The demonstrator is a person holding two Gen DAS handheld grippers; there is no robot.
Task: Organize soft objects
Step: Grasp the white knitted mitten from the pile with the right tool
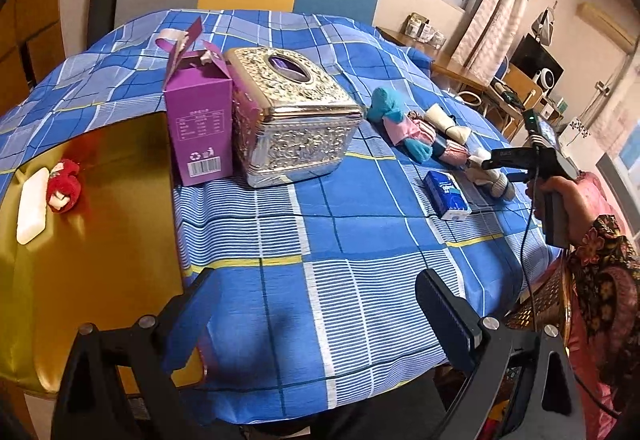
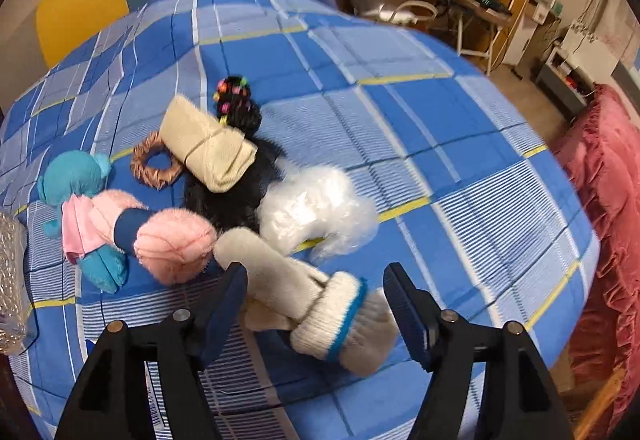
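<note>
A pile of soft things lies on the blue checked cloth (image 2: 400, 127): a cream knitted glove with a blue-trimmed cuff (image 2: 320, 304), a pink fluffy mitten (image 2: 172, 244), a teal plush toy (image 2: 76, 179), a folded beige cloth (image 2: 208, 147), a white fluffy piece (image 2: 316, 211) and a black furry item (image 2: 236, 195). My right gripper (image 2: 316, 304) is open, its jaws on either side of the cream glove. It also shows in the left wrist view (image 1: 500, 167). My left gripper (image 1: 316, 312) is open and empty over the near cloth. A red plush (image 1: 64, 183) lies on the bare yellow table.
A silver embossed tissue box (image 1: 296, 119) and a purple carton (image 1: 200, 119) stand mid-table. A blue tissue pack (image 1: 446, 193) lies near the pile. A white bar (image 1: 32, 207) lies by the red plush. A braided ring (image 2: 156, 159) and a beaded hair tie (image 2: 232, 91) lie in the pile. Chairs stand behind.
</note>
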